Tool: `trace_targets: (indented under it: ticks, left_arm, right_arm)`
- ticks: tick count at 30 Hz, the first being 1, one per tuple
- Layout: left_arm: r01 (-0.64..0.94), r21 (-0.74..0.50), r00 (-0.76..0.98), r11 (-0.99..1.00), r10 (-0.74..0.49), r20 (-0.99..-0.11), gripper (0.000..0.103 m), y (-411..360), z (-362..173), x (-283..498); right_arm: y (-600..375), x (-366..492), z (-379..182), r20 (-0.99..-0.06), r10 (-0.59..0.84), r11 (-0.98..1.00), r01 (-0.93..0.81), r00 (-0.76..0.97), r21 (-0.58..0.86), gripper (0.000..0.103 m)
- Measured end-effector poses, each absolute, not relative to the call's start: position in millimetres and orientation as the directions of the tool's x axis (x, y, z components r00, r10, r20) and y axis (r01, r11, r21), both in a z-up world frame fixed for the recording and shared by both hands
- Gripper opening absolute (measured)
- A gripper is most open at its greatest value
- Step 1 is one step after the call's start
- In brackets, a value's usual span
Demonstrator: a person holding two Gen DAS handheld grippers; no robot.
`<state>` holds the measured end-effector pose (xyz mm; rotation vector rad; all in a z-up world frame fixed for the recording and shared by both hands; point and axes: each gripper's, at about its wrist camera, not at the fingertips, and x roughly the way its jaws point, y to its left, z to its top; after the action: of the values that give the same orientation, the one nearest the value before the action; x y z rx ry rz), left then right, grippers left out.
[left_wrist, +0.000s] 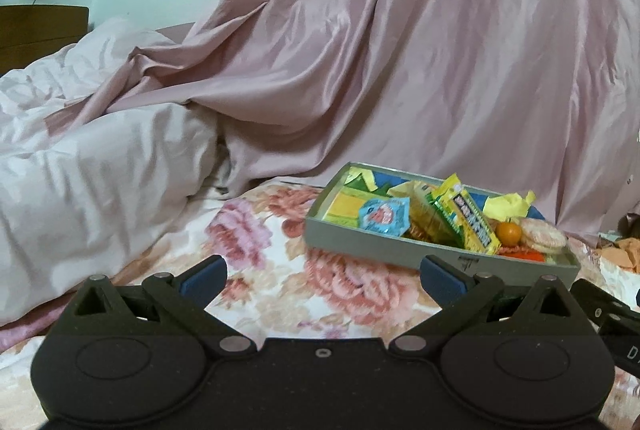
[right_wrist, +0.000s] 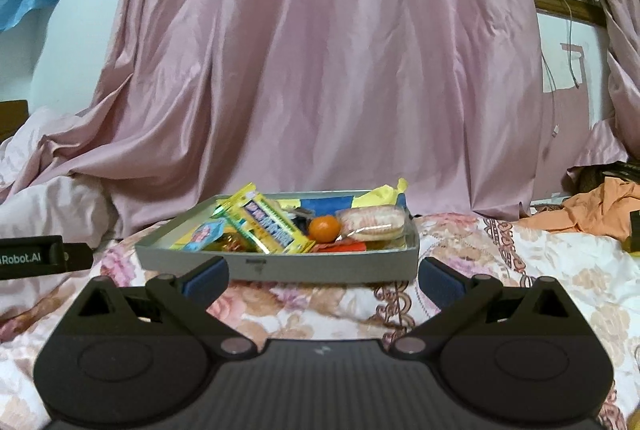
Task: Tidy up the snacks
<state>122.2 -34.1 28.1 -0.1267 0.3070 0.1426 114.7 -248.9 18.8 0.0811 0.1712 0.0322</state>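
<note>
While the grey tray [right_wrist: 280,266] sits on the floral bedspread [right_wrist: 500,270] just beyond both grippers, its near wall hides the lower parts of the snacks inside. A yellow-green packet [right_wrist: 266,226] leans with its long axis running from near right to far left; its print is too blurred to read. Beside it lie a small orange [right_wrist: 325,228], a wrapped stack of crackers [right_wrist: 372,223] and a light blue packet [right_wrist: 204,233]. The left gripper [left_wrist: 324,276] and right gripper [right_wrist: 324,276] both have their jaws wide apart and hold nothing. Only the right wrist view shows orange cloth [right_wrist: 600,210] at far right; only the left shows a white duvet [left_wrist: 100,170].
</note>
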Motion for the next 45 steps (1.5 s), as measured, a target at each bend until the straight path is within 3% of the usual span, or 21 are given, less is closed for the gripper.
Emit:
trace_targets:
  ticks: [45]
  left_arm:
    - [-0.115,-0.148,0.945,0.982,0.063,-0.320,0.102,22.1,-23.3,65.2]
  right_arm:
    - [-194.8,74.0,-10.8,-0.282,0.010,0.991,-0.048,0.960,-0.128,0.103]
